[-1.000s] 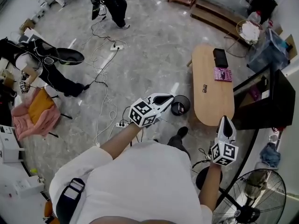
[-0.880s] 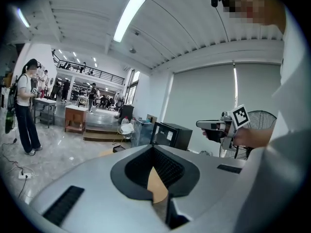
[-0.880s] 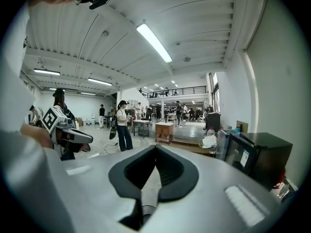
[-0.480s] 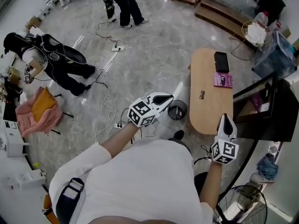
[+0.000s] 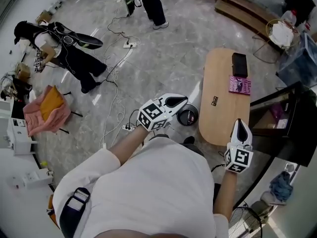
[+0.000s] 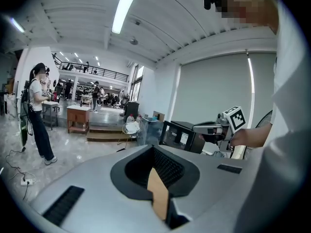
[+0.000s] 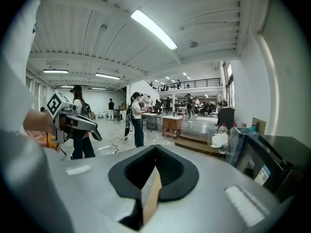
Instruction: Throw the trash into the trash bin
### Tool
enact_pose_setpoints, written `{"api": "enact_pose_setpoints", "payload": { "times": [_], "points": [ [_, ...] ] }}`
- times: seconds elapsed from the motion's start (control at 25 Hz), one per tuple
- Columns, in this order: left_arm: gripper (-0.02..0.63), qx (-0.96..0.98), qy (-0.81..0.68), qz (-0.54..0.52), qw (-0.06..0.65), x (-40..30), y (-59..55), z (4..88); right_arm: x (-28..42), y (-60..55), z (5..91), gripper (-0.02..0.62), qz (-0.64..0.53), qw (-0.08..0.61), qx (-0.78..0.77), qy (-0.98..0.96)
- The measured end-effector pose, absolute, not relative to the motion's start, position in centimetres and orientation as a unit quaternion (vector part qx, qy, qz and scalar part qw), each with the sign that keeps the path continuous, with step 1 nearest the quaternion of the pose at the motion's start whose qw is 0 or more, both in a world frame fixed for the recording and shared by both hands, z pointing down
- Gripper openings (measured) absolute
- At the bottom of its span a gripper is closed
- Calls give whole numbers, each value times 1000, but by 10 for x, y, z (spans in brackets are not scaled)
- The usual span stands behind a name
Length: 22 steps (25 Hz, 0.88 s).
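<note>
A small round black trash bin (image 5: pixel 187 116) stands on the floor by the near left edge of an oval wooden table (image 5: pixel 223 118). My left gripper (image 5: pixel 177 102) hovers just left of the bin, shut, with nothing visible between its jaws (image 6: pixel 158 188). Near the table's front end my right gripper (image 5: pixel 241 128) is shut too, and nothing shows in it (image 7: pixel 153 188). Lying on the table are a black box (image 5: pixel 239 63), a magenta book (image 5: pixel 240 85) and a small dark item (image 5: pixel 214 101). Each gripper view shows the other gripper: the right gripper (image 6: pixel 197 128) and the left gripper (image 7: pixel 96 134).
A black cabinet (image 5: pixel 282 118) stands right of the table, a fan (image 5: pixel 250 222) at the bottom right. Cables and a power strip (image 5: pixel 128 128) lie on the floor to the left. People (image 5: pixel 69 48) and a pink-draped chair (image 5: pixel 44 110) are at the far left.
The person has walked forward: the bin and table have drawn closer beneath both grippers. Both grippers keep the same shut pose. The people at the back have shifted.
</note>
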<state>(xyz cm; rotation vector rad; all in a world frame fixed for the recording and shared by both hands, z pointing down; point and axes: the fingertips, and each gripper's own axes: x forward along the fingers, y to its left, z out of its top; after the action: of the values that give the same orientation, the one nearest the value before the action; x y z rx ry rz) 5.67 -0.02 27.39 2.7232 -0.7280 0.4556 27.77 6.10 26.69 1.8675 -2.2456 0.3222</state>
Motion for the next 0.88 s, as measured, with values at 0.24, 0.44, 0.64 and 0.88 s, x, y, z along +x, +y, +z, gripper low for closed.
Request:
{"api": "enact_pose_setpoints", "payload": {
  "times": [0.24,0.44,0.64,0.88],
  "points": [
    [6,940,-258,163,150,79,-21,286,289,47,283,11,124,103,620,-767],
    [6,938,-262,164,155,81,-39,290,289,40,294,11,140,108,624,-761],
    [6,941,-246,173,155,77,-63,300,276,26,303,11,149,122,631,-752],
    [6,947,-215,177,158,69,-98,315,265,3,306,11,146,122,674,-714]
  ]
}}
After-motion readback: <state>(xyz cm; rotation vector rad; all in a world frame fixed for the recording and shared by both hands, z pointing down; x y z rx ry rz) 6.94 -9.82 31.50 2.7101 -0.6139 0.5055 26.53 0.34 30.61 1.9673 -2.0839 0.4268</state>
